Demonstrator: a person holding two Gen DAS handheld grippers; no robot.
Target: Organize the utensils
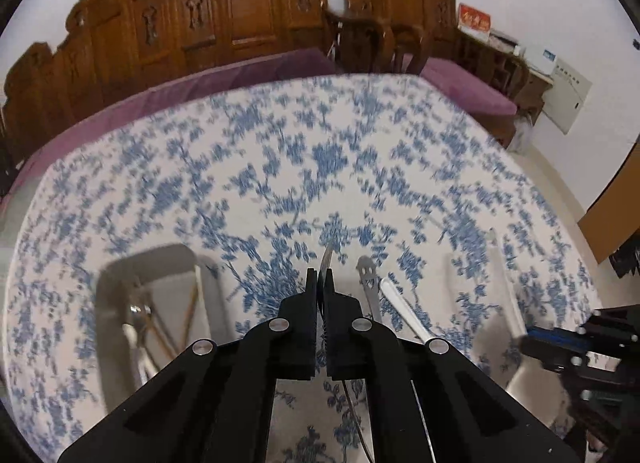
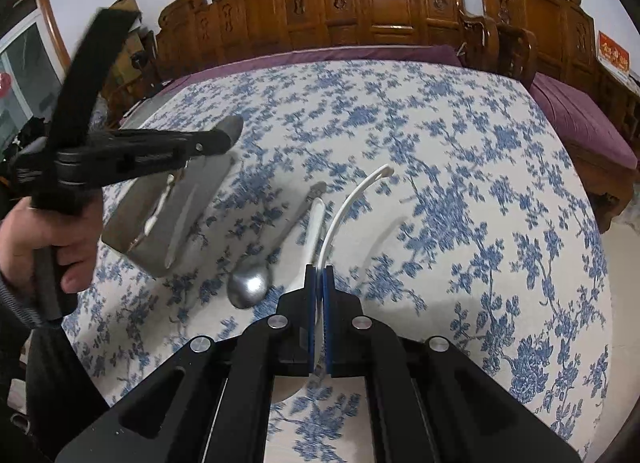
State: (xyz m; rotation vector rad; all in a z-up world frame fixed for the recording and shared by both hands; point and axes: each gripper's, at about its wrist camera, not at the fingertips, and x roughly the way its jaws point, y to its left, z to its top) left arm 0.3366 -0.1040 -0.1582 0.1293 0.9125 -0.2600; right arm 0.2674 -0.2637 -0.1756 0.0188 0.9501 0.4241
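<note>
1. My left claw (image 1: 319,277) is clamped on a thin metal utensil (image 1: 326,259), lifted above the tablecloth (image 1: 280,167).
2. My right claw (image 2: 319,275) pinches a white utensil's handle (image 2: 340,215).
3. The steel tray (image 2: 160,219) lies left; a metal spoon (image 2: 249,286) lies just beside my right claw.

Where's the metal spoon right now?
Right wrist view, lower left of centre: the metal spoon lies on the tablecloth, between the tray and the white spoon.

tray (image 2: 192,183) left on table (image 2: 460,143) — spoon (image 2: 256,279) right of it

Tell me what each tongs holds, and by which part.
Left tongs: shut on a thin metal utensil, near its handle end. Right tongs: shut on a white utensil, at its lower end.
</note>
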